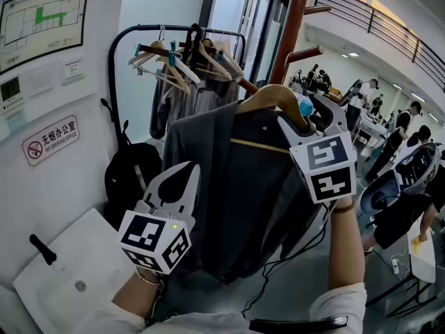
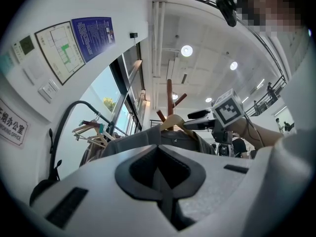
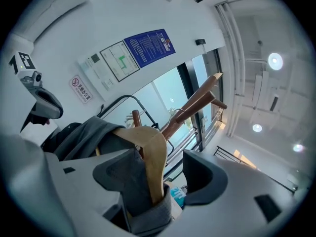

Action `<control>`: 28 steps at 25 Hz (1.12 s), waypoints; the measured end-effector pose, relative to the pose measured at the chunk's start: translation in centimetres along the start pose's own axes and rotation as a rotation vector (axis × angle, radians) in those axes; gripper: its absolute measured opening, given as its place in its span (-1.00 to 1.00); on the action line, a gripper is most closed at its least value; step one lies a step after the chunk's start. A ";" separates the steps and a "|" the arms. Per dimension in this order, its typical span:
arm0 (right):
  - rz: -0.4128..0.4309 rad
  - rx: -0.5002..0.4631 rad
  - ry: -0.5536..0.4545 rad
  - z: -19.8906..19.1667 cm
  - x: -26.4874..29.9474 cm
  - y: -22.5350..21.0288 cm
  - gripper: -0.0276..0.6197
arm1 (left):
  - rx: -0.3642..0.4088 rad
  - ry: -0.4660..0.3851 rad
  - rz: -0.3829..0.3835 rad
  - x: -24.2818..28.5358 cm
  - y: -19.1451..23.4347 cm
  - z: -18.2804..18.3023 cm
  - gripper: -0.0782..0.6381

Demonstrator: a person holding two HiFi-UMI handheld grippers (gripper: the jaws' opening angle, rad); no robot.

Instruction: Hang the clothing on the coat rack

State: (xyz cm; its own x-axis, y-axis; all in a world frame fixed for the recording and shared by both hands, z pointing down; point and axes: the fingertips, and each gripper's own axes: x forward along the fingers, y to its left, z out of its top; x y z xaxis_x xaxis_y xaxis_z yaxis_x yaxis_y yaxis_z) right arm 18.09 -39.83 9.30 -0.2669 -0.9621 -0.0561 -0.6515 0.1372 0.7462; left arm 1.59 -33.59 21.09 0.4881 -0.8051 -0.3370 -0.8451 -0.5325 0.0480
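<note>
A dark grey jacket (image 1: 229, 186) hangs on a wooden hanger (image 1: 268, 97) in front of the brown wooden coat rack (image 1: 288, 26). My right gripper (image 1: 302, 110) is at the hanger's right shoulder. In the right gripper view the jaws of my right gripper (image 3: 165, 169) stand open: the hanger (image 3: 153, 152) and a fold of jacket lie against the left jaw, and the right jaw stands apart. The hanger's metal hook (image 3: 178, 113) sits by a rack peg (image 3: 197, 100). My left gripper (image 1: 182, 176) is shut and empty, low beside the jacket's left edge.
Behind the jacket a black garment rail (image 1: 174, 30) carries several hangers and clothes. A black backpack (image 1: 128, 172) hangs below the rail against the wall. A white basin (image 1: 62, 270) sits at the lower left. People (image 1: 403, 138) work at tables on the right.
</note>
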 end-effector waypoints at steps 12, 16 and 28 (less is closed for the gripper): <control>-0.062 0.108 0.044 -5.1 -2.4 0.3 0.01 | 0.006 0.036 0.023 -0.7 -2.3 -1.2 -0.76; -0.079 0.152 0.046 -6.4 -2.9 0.3 0.01 | 0.005 0.059 0.013 -0.4 -2.9 -1.9 -0.76; -0.125 0.252 0.062 -10.4 -5.1 2.4 0.01 | -0.028 0.119 -0.038 0.4 -4.5 -4.5 -0.76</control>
State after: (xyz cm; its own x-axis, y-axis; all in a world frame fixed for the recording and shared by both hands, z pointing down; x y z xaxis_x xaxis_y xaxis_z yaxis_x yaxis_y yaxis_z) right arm 25.28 -37.10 18.25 -0.1351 -0.9866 -0.0911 -0.8343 0.0637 0.5476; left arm 6.53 -32.68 25.00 0.5434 -0.8088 -0.2250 -0.8199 -0.5688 0.0644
